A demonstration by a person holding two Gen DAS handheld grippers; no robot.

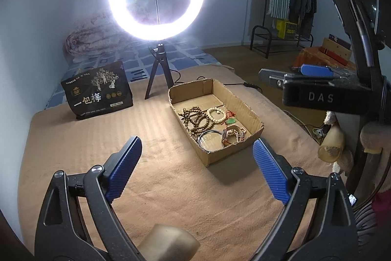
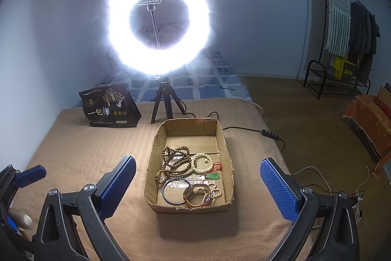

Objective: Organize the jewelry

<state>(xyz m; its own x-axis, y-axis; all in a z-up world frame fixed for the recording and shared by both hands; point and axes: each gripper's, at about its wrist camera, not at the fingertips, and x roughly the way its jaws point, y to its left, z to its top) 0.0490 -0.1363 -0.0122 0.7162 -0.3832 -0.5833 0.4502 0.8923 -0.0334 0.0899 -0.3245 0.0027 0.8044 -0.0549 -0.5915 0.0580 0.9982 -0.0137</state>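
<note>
A shallow cardboard box (image 2: 190,207) lies on a tan blanket, straight ahead of both grippers. In it are a long strand of brown wooden beads (image 2: 173,163), a cream bead bracelet (image 2: 193,164), a green pendant on a red cord (image 2: 213,175), a silver bangle (image 2: 163,190) and a watch-like band (image 2: 189,191). My right gripper (image 2: 198,182) hangs above the near end of the box, open and holding nothing. My left gripper (image 1: 198,163) stands open and empty just left of the box (image 1: 232,147). A blue pad (image 1: 315,69) of the right gripper shows at the right edge.
A lit ring light (image 2: 114,23) on a small tripod (image 2: 166,102) stands behind the box, and its cable switch (image 2: 270,133) lies to the right. A black printed bag (image 2: 110,107) sits at the back left. The blanket's right edge drops to the floor, with a clothes rack (image 2: 342,40) beyond.
</note>
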